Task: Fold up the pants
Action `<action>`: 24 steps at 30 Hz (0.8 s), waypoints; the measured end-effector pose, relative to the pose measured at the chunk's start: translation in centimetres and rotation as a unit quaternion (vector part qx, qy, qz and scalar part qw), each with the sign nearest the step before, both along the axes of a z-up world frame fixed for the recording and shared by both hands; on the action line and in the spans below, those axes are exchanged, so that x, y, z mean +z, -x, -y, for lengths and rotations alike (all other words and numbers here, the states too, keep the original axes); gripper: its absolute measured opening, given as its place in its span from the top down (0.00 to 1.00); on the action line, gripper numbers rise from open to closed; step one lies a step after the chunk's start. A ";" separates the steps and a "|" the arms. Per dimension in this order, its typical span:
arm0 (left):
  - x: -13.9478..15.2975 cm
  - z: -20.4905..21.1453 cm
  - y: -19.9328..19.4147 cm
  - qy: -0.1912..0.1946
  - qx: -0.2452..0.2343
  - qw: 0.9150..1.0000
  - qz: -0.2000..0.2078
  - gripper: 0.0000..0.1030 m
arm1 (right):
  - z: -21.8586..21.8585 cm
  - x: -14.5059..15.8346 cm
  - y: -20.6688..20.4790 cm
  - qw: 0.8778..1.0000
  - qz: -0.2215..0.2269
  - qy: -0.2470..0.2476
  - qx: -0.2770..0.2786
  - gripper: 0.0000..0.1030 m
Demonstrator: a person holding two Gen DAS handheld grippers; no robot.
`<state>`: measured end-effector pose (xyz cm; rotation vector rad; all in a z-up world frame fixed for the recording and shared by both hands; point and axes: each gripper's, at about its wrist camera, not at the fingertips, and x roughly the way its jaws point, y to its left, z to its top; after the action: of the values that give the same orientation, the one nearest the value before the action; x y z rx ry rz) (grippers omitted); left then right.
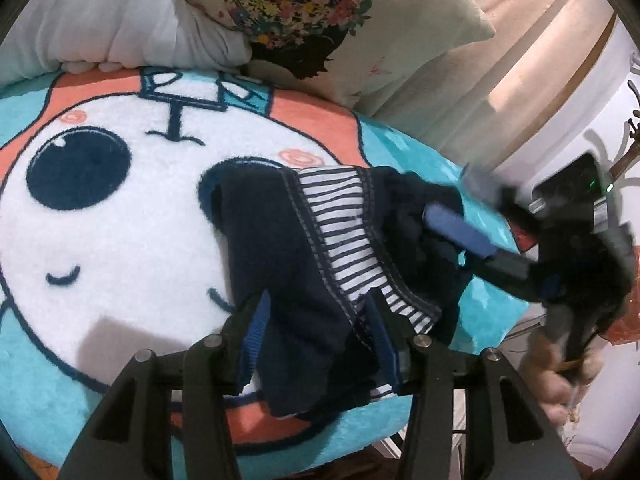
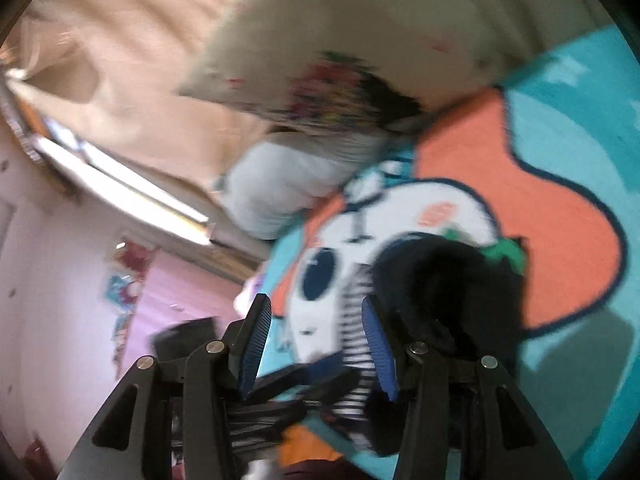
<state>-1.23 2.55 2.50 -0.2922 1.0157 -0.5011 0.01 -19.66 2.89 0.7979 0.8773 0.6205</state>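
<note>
- Dark navy pants (image 1: 276,248), their striped lining turned out, lie bunched on a cartoon-face blanket (image 1: 120,208), long axis running from the left claw (image 1: 316,344) away toward the blanket's far side.
- The left claw's blue pads sit partly open with the near end of the pants draped between them; whether they pinch the cloth cannot be told.
- The right claw (image 2: 316,344), seen blurred, stands open, its right-hand pad touching the pants at their striped edge.
- Beyond the pants, a flowered pillow (image 1: 320,20) rests beside a white pillow (image 1: 112,16).
</note>
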 end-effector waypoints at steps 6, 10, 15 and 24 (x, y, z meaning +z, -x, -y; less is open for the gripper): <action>-0.2 0.0 -0.1 0.008 -0.006 1.000 0.005 0.52 | 3.7 -2.4 1.3 0.998 -0.024 0.023 -0.062 0.51; 0.7 -0.5 0.2 0.004 -0.003 1.000 0.018 0.52 | 4.3 -1.8 1.7 0.994 -0.018 0.080 -0.078 0.42; 3.5 -2.4 1.5 -0.003 0.024 0.995 0.094 0.34 | 4.5 -1.5 2.2 0.991 -0.009 0.092 -0.096 0.42; 3.5 -4.5 -0.8 0.005 0.066 0.993 0.101 0.09 | 4.5 -1.9 2.4 0.991 -0.011 0.092 -0.098 0.36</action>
<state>-0.47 7.01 5.97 -0.3096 0.7906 -0.4067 -2.43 -24.17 1.02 0.7148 0.8514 0.3535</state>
